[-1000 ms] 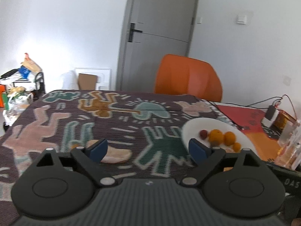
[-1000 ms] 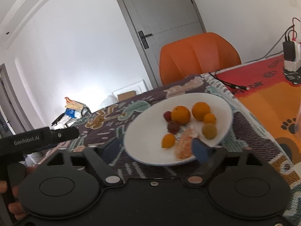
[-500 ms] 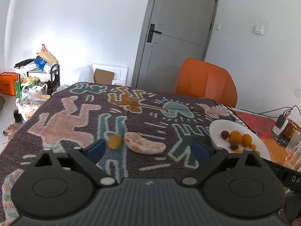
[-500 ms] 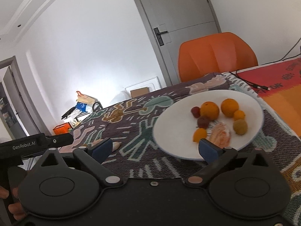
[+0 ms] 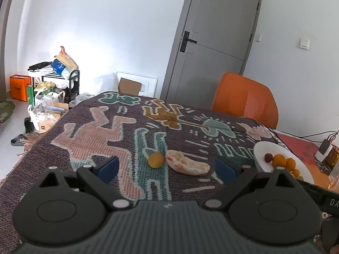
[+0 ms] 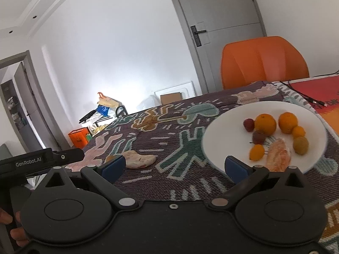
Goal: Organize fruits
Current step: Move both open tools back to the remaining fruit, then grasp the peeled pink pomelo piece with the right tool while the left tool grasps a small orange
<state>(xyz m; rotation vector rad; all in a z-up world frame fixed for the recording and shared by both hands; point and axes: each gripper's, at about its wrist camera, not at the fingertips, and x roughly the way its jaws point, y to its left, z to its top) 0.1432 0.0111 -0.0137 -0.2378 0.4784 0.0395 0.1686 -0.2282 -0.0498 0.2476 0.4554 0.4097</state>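
Left claw (image 5: pixel 166 167), spread and empty, faces the small orange fruit (image 5: pixel 156 160) and peeled segment (image 5: pixel 187 165) lying just ahead on the table (image 5: pixel 101 135), probably for pickup. Right claw (image 6: pixel 173 167), likewise spread and empty, hovers beside the plate (image 6: pixel 222 139) of gathered fruit.

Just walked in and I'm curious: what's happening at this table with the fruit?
A person holds a grabbing tool in each hand and is sorting fruit. Both the left tool and the right tool are open and empty. Most fruit already sits on the white plate. A small orange fruit and a peeled segment lie side by side on the patterned cloth, in front of the left tool.
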